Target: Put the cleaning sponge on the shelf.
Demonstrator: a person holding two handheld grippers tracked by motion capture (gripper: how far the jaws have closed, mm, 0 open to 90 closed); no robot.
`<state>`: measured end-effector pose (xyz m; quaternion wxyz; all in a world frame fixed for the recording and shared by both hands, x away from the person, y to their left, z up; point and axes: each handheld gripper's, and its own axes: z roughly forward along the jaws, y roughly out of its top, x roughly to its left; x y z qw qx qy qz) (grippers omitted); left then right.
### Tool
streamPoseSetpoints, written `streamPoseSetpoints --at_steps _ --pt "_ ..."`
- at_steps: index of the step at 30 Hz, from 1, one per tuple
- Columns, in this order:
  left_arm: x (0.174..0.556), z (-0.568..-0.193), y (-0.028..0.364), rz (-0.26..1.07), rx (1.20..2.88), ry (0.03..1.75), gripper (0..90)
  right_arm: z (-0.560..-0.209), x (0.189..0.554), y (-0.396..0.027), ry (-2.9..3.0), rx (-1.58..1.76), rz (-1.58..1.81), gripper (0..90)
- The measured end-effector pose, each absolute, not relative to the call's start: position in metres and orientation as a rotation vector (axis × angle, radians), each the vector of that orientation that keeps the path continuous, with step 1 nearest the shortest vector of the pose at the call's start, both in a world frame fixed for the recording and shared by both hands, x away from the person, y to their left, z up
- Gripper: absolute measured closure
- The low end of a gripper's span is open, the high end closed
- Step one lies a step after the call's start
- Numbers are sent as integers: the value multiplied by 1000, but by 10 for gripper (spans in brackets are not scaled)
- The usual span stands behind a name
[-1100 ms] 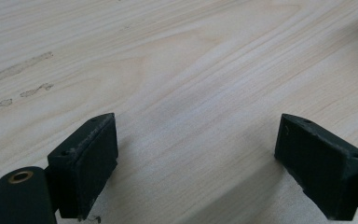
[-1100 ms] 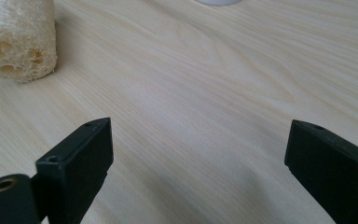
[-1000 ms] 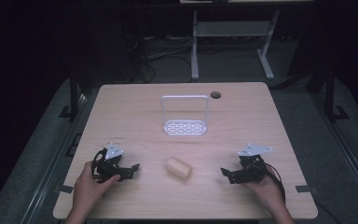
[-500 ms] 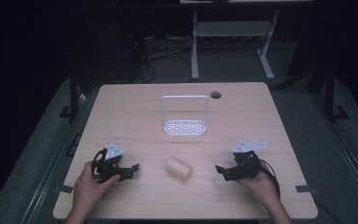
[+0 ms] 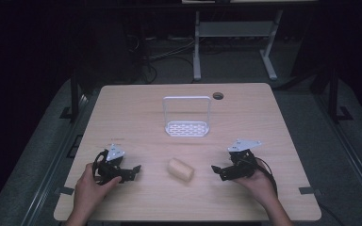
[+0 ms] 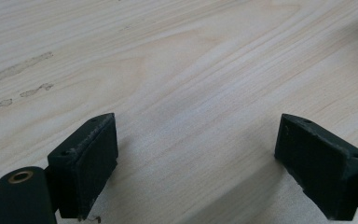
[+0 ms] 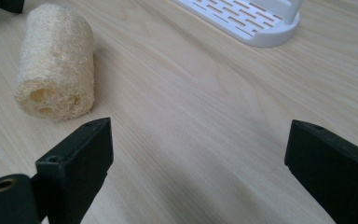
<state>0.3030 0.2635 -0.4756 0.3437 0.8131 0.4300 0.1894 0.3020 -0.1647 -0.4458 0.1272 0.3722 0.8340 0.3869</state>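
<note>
Tongs, two pairs, both gaping wide, both empty.

High view: left gripper [image 5: 131, 171] resting low on table [image 5: 136, 108], unmoved over the last second. Right gripper [image 5: 216, 170] has crept leftward toward loofah [image 5: 180, 170], which lies between the pair; rack [image 5: 187, 127] beyond it. Likely the reach has begun.

Left gripper view: bare wood between jaws.

Right gripper view: loofah [image 7: 56, 63] ahead-left, untouched; rack [image 7: 247, 21] farther off.
</note>
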Motion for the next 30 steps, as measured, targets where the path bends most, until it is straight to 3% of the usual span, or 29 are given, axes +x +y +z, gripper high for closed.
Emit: streamPoseSetpoints --at_steps 30 --pt "303 -476 263 492 2112 1118 126 -438 315 -121 2512 959 1177 76"
